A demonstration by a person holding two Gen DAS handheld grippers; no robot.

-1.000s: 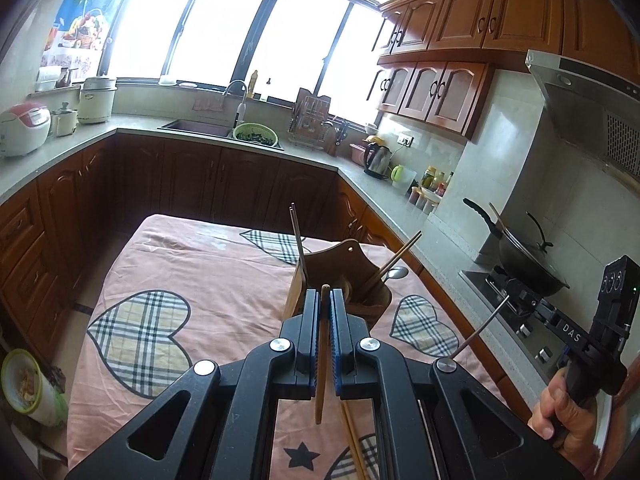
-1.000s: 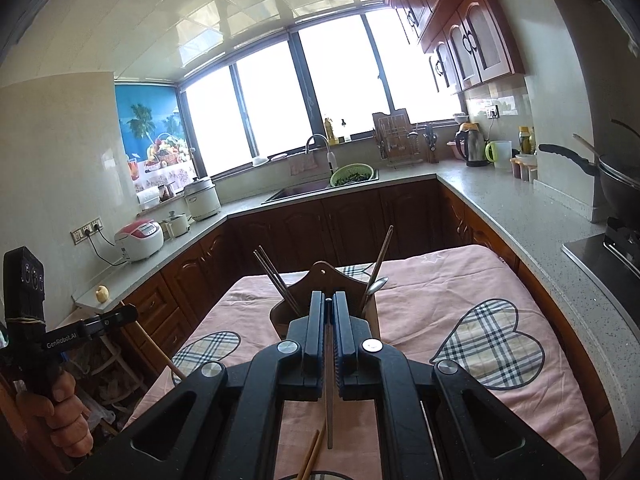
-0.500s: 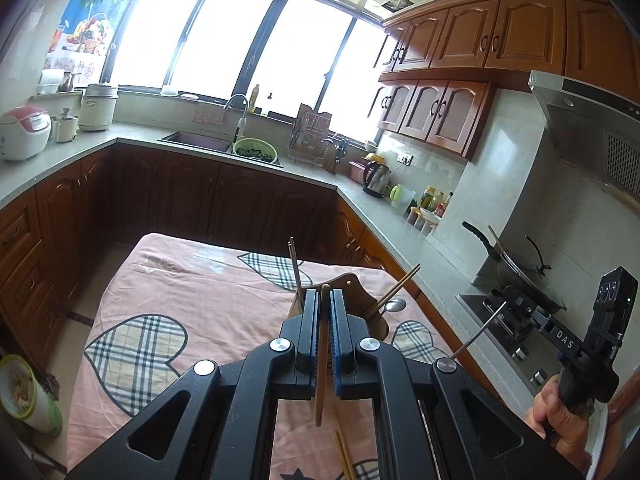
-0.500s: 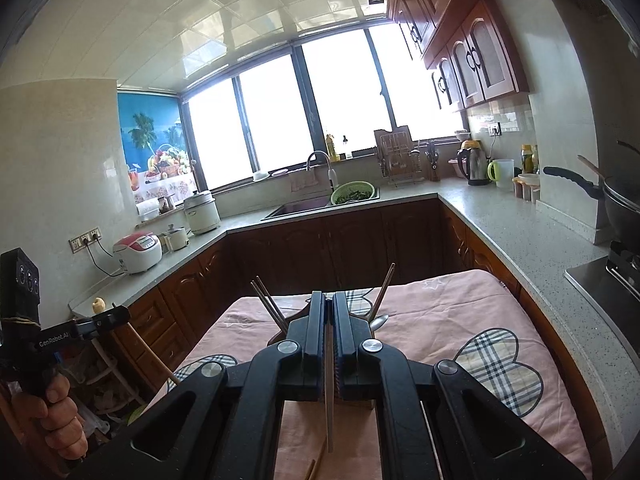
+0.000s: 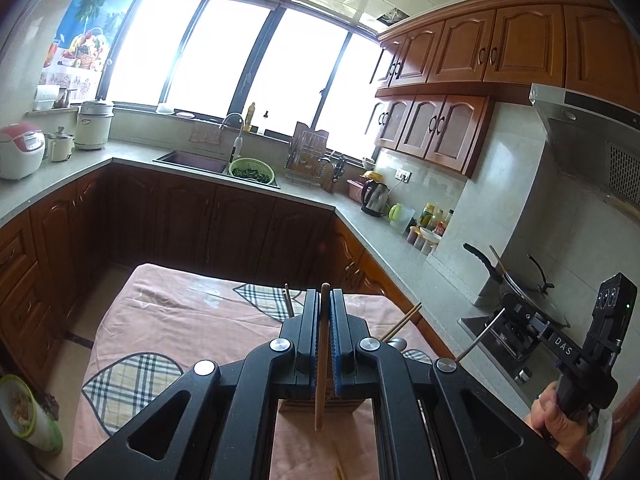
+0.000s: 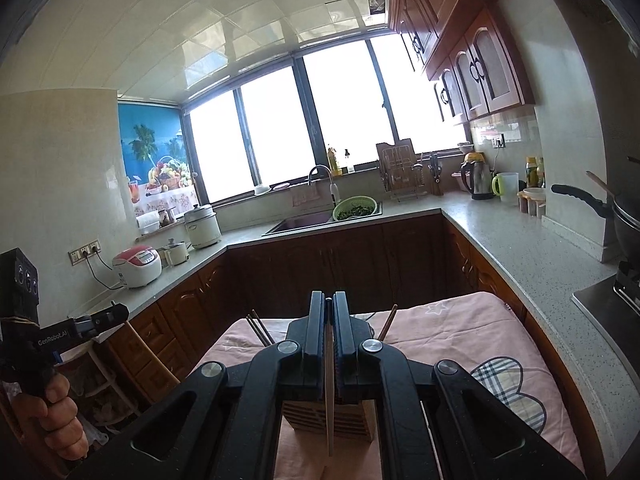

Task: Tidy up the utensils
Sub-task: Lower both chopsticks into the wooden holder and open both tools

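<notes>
My left gripper (image 5: 325,294) is shut on a brown wooden chopstick (image 5: 321,364) that stands nearly upright between the jaws. My right gripper (image 6: 329,296) is shut on a thin pale chopstick (image 6: 329,396), also upright. A slatted wooden utensil holder (image 6: 327,420) stands on the pink tablecloth just beyond and below both grippers, mostly hidden by them; it also shows in the left wrist view (image 5: 298,404). Chopsticks (image 6: 260,330) and a spoon (image 5: 396,344) stick out of it. The right gripper also shows at the right edge of the left wrist view (image 5: 500,312).
The table has a pink cloth with plaid hearts (image 6: 508,384). Loose chopsticks (image 5: 340,472) lie on it near me. A stove with a wok (image 5: 516,280) is to the right. Counters, a sink (image 6: 300,222) and cabinets surround the table.
Both grippers have risen and tilted upward with their chopsticks. The holder has dropped lower in both views and is now largely behind the jaws.
</notes>
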